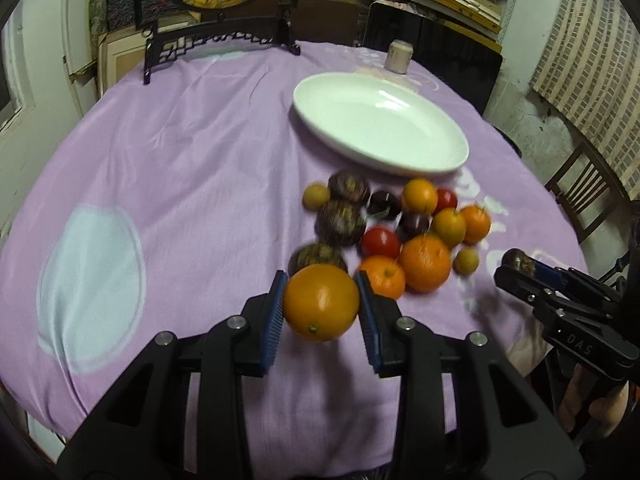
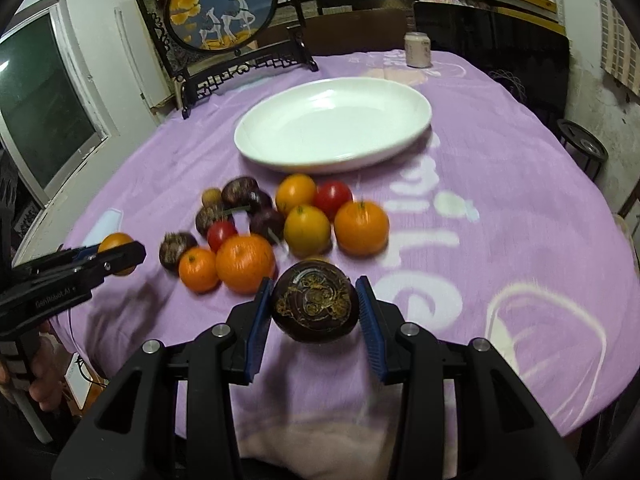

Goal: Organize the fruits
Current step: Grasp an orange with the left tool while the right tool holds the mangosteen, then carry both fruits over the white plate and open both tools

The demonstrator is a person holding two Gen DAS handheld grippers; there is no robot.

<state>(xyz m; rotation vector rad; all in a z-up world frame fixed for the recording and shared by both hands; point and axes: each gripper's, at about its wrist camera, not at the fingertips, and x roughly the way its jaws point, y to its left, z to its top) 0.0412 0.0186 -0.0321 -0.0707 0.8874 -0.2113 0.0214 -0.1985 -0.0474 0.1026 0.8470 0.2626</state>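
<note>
Left wrist view: your left tool [image 1: 321, 304] is closed on an orange [image 1: 321, 302], lifted off the tabletop [image 1: 180, 168]. Your right tool [image 2: 316, 308] grips a dark purple fruit [image 2: 315, 307] the same way. The empty white plate [image 1: 440, 168] lies straight ahead of both tools, beyond the fruit pile [image 1: 400, 228], long axis running left-near to right-far from the right tool. The right tool looks nearer the plate. Carry each fruit forward over the pile; it's blurry, so exact clearance above the pile can't be told.
</note>
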